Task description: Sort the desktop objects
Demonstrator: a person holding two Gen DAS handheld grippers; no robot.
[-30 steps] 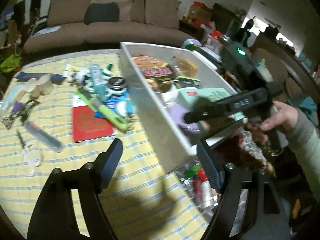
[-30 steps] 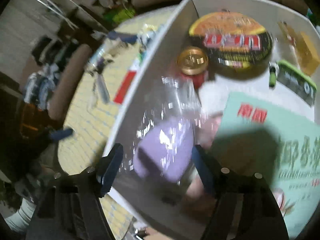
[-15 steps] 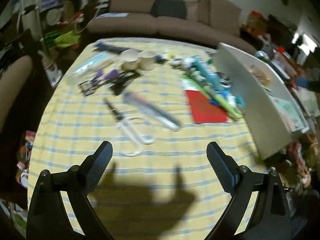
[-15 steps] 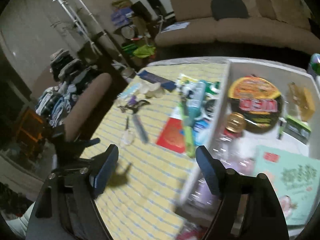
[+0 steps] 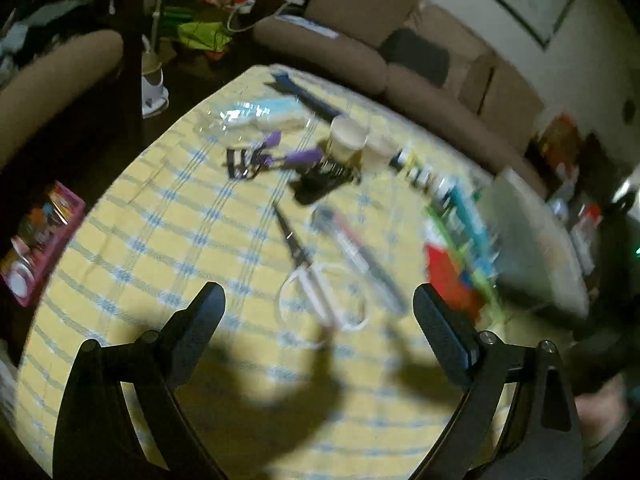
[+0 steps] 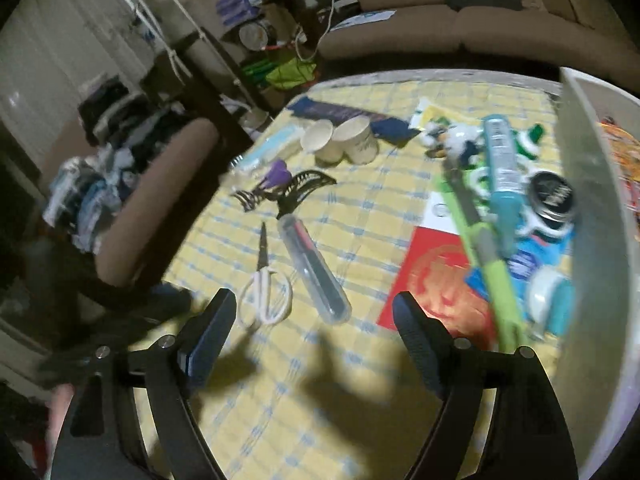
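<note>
White-handled scissors [image 5: 316, 280] [image 6: 264, 280] lie on the yellow checked tablecloth just ahead of both grippers. A clear tube holding pens [image 6: 314, 268] [image 5: 360, 252] lies beside them. Further on are a black hair clip [image 6: 304, 184], two paper cups [image 6: 340, 140], a red booklet [image 6: 436, 292], a green stick [image 6: 484, 248] and a blue tube [image 6: 500, 160]. The white bin [image 6: 592, 208] [image 5: 532, 248] stands at the right. My left gripper [image 5: 318, 324] is open and empty. My right gripper [image 6: 314, 320] is open and empty.
A brown chair [image 6: 160, 184] stands at the table's left edge. A brown sofa [image 5: 400, 68] is behind the table. A pink tray of small items [image 5: 36, 240] sits below the left edge. Clothes and shelves crowd the far left.
My right gripper has pulled out of the bin, left the purple item there, and swung left over the table. My left gripper has also turned left, toward the scissors.
</note>
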